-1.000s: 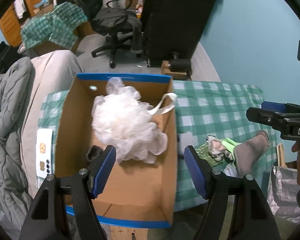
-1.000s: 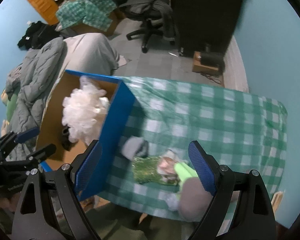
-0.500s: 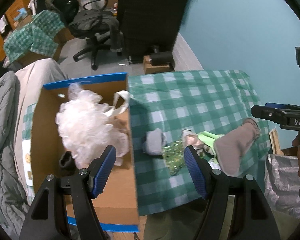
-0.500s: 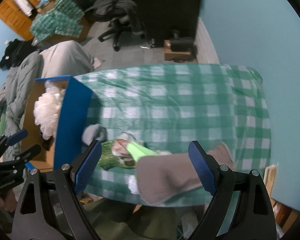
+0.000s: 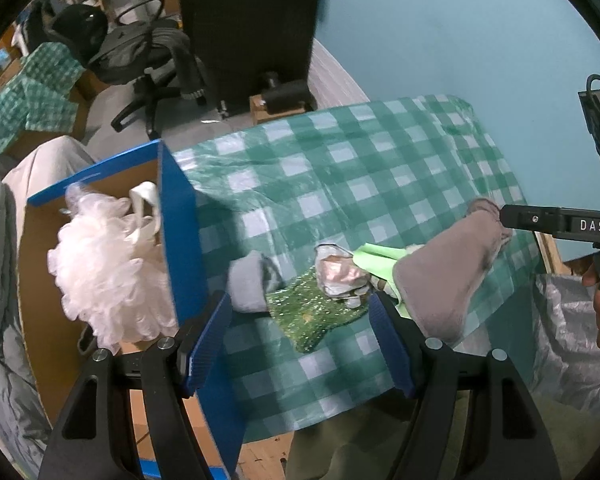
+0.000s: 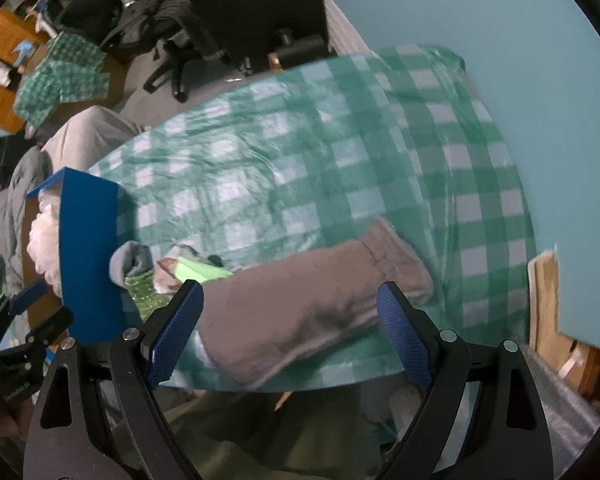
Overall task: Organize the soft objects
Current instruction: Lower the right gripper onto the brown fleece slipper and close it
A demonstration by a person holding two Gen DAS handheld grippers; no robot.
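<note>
The left tool [image 5: 300, 336] hung above the near edge of the surface [image 5: 380, 168], which was covered with a green checked cloth, its blue pads spread wide with nothing gripped between them. Below it lay a small heap of soft things: a grey rolled sock [image 5: 246, 282] just beside the box wall, a glittery green pouch [image 5: 314, 314], a crumpled pinkish piece [image 5: 338, 272], a bright green strip [image 5: 380, 254] and a long grey-brown mitten [image 5: 448, 276] reaching toward the right. The right tool [image 6: 290, 328] stood over that mitten [image 6: 312, 300], its jaws also wide and apart from the fabric; the view was blurred. At the left stood a cardboard box [image 5: 180, 236] with blue outer walls, holding a white mesh bath sponge [image 5: 100, 276] with a white loop.
</note>
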